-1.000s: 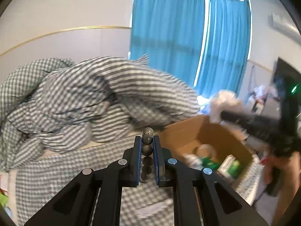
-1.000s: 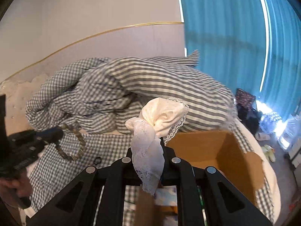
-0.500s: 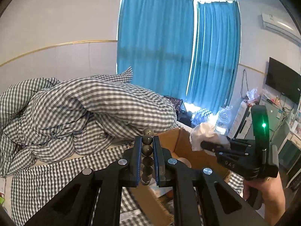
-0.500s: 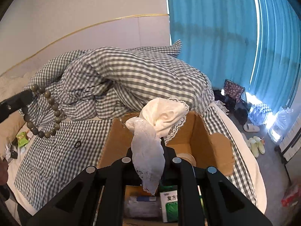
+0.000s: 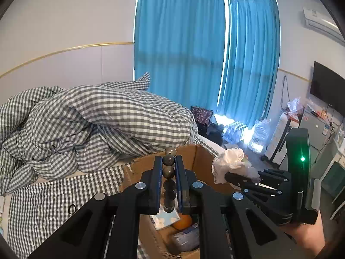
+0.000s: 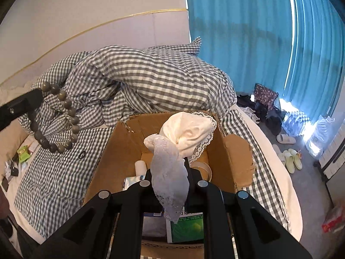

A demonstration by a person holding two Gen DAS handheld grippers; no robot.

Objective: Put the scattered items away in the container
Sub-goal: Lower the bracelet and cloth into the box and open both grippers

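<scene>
Right gripper (image 6: 169, 185) clenches the lace cloth (image 6: 185, 133) over the cardboard box (image 6: 120, 142); left gripper (image 5: 169, 168) pinches the bead bracelet (image 5: 168, 173) at nine o'clock. Lower first, then release.

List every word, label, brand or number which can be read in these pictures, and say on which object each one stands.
No text can be read with certainty.
Green and white carton in the brown cardboard box: printed characters, too blurred.
White fridge door: small stickers, too small.
Pale blue packet in the box: no legible print.
</scene>
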